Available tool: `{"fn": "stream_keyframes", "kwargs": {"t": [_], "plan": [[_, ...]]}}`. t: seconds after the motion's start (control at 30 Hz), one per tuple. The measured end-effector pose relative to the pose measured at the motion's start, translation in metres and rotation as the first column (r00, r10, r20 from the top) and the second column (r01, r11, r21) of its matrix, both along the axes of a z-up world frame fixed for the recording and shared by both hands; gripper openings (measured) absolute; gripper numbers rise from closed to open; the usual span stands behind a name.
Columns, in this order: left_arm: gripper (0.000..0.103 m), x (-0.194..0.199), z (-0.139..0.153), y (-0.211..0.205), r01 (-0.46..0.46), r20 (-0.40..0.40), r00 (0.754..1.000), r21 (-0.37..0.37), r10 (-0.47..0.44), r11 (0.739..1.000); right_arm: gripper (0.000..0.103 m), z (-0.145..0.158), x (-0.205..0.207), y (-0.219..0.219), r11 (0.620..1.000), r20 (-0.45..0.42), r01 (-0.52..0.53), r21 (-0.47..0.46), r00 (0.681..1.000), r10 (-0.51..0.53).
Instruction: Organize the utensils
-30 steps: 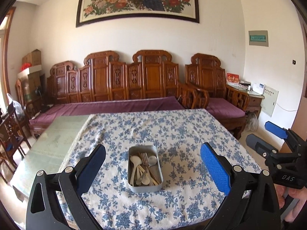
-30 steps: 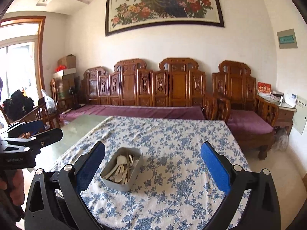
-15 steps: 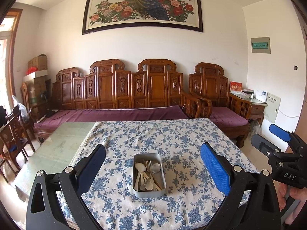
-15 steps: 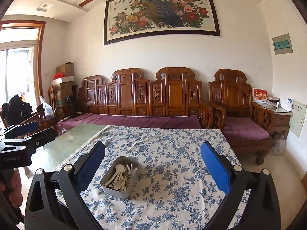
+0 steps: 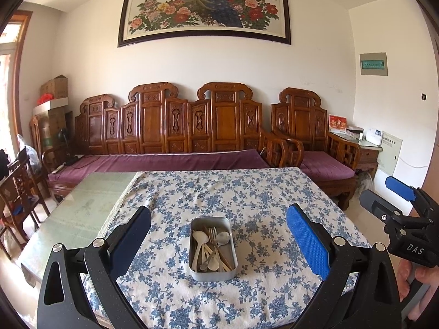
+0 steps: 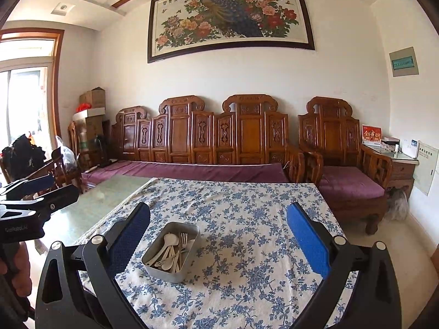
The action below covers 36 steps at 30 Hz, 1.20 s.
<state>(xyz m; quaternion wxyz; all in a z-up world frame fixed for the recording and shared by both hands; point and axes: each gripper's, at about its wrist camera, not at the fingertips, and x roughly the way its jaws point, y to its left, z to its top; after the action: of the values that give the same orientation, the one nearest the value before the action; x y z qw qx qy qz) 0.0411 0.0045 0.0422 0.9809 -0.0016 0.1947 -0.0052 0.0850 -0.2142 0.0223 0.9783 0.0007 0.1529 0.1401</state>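
Left gripper (image 5: 218, 242) and right gripper (image 6: 218, 242): jaws spread wide, empty, raised above the table, framing the tin for overview. Metal tin (image 5: 212, 272), lower centre of frame, on floral tablecloth (image 5: 247, 192): holds spoons, a fork (image 5: 212, 233) and chopsticks jumbled together, fitting either gathered or awaiting sorting.

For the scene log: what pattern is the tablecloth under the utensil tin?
White tablecloth with blue flowers; clearest in the left wrist view.
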Motion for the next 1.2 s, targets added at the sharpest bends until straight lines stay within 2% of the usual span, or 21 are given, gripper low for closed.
{"fn": "stream_keyframes", "kwargs": {"t": [1.2], "plan": [[0.095,0.009,-0.013,0.002,-0.003,-0.027,1.0,-0.019,0.002,1.0,0.1,-0.011,0.005,-0.002,1.0,-0.018,0.002,0.008,1.0,-0.002]]}}
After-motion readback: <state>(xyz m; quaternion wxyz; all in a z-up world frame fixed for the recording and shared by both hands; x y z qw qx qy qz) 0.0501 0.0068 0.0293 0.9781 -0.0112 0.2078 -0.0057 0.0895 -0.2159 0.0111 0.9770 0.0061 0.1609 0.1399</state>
